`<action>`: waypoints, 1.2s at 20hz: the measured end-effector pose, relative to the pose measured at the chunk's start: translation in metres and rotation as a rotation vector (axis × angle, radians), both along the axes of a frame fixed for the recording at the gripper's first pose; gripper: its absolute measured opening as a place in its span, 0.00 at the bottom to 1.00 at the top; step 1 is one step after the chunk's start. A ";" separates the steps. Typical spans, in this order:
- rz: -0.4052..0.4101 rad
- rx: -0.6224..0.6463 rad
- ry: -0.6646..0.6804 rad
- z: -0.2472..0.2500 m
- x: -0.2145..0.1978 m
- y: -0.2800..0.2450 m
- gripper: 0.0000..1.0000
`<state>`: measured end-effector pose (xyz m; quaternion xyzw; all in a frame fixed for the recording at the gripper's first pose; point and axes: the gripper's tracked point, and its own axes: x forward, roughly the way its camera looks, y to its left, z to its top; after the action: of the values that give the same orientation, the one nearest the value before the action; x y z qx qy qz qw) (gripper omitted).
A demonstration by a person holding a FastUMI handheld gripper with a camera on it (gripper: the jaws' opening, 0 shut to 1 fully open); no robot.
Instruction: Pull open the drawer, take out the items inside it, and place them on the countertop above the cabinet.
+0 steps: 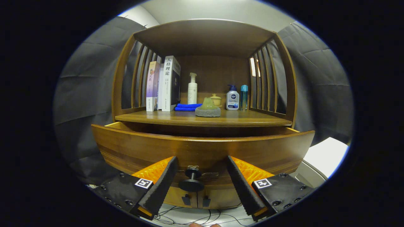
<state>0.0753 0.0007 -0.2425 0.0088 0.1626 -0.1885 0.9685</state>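
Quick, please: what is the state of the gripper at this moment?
Gripper: open, holding nothing; the drawer knob sits between its fingers, untouched, on the partly pulled-out drawer.

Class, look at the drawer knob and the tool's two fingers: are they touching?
Apart. The gripper view shows the tool open, with wood showing on both sides between the knob and each finger.

Gripper [200, 176] level, fingers [164, 183] spread wide apart.

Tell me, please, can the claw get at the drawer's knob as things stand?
Probably yes: the knob sits between the open claw's fingers, untouched, with nothing in front of it, and the drawer already looks pulled partly out.
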 end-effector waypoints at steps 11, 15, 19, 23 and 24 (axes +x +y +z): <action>-0.020 -0.016 -0.014 -0.007 0.044 -0.018 1.00; -0.023 -0.014 -0.017 -0.010 0.059 -0.024 1.00; -0.029 -0.014 -0.020 -0.011 0.068 -0.028 1.00; -0.033 -0.009 -0.024 -0.011 0.069 -0.027 0.99; -0.034 -0.009 -0.024 -0.011 0.070 -0.027 0.99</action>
<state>0.1452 -0.0259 -0.2537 0.0095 0.1499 -0.2053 0.9671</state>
